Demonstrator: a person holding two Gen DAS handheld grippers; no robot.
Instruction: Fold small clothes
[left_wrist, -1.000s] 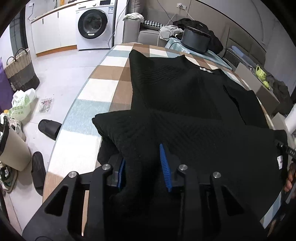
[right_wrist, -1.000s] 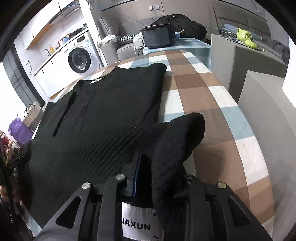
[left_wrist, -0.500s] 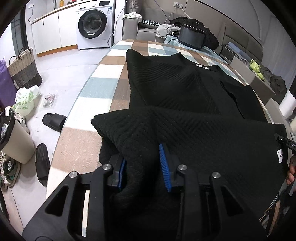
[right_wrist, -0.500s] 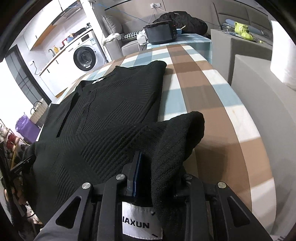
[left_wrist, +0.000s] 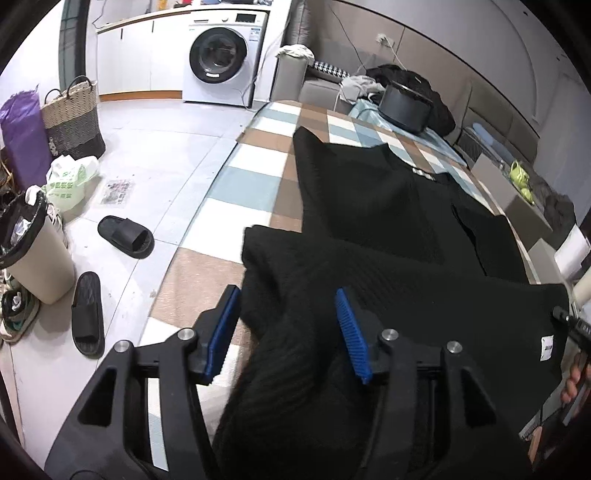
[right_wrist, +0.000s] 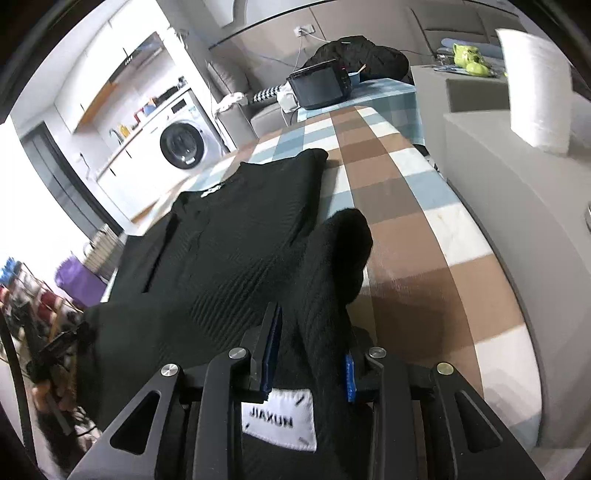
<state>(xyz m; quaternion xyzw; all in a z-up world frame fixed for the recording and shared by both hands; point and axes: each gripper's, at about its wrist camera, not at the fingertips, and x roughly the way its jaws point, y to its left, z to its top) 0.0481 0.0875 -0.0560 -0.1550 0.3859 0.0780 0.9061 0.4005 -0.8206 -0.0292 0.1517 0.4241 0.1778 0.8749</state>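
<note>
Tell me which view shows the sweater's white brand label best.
The right wrist view: the white label sits large between the fingers, its lettering mirrored but legible. The left wrist view shows only a small white tag on the black sweater, unreadable.

The black sweater (left_wrist: 369, 229) hides much of the checked bench (left_wrist: 258, 162) and runs off the lower edge between the left tongs (left_wrist: 288, 332). Its white label (right_wrist: 279, 419) reads mirrored. A hand (left_wrist: 574, 380) is cut off at the right edge.

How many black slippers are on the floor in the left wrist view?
2: one slipper lies out on the tiles, the other slipper nearer, beside the bin. More may be hidden.
</note>
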